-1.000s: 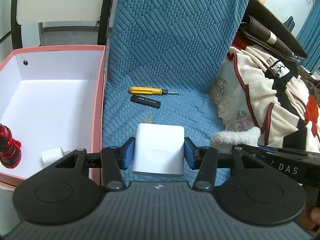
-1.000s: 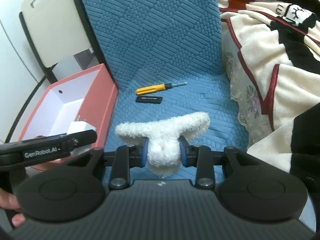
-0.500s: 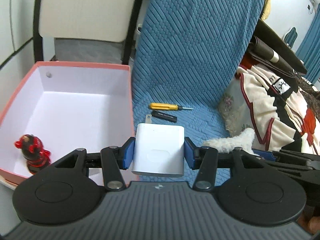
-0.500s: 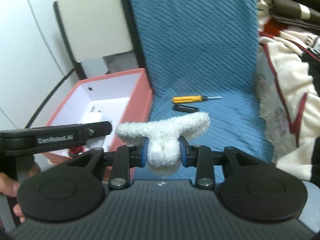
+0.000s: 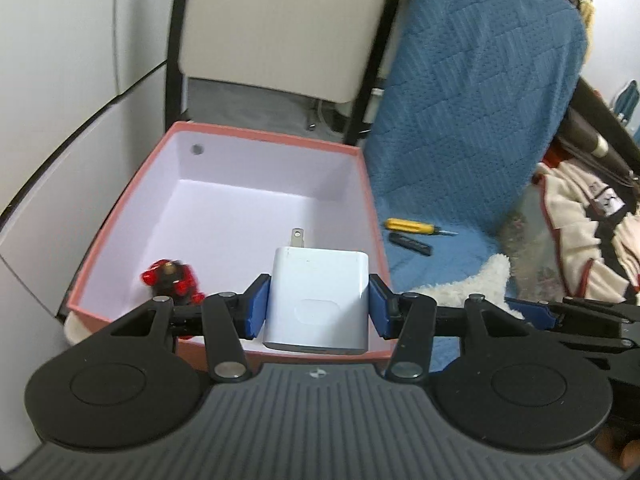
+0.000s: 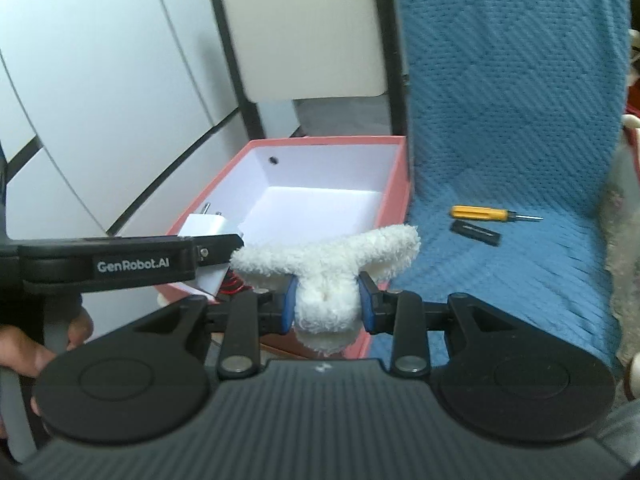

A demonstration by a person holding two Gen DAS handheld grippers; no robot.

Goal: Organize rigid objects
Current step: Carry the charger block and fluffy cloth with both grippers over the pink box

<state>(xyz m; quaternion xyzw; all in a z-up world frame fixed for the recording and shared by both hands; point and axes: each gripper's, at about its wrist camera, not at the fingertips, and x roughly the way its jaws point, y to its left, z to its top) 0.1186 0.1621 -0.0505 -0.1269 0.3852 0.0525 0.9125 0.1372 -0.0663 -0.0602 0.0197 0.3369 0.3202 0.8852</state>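
My left gripper is shut on a white wall charger, prongs pointing forward, held over the near part of the pink box. A red toy figure lies inside the box at the near left. My right gripper is shut on a white fluffy plush piece, held near the box's right front corner. The left gripper with the charger shows at the left of the right wrist view. A yellow screwdriver and a black stick lie on the blue seat cover.
The blue quilted cover drapes a chair right of the box. A patterned blanket lies at the far right. A beige chair back stands behind the box, and white cabinet panels at the left.
Both grippers have moved left and up, from over the blue seat to over the pink box, each keeping its hold. The box and the red toy now sit straight ahead.
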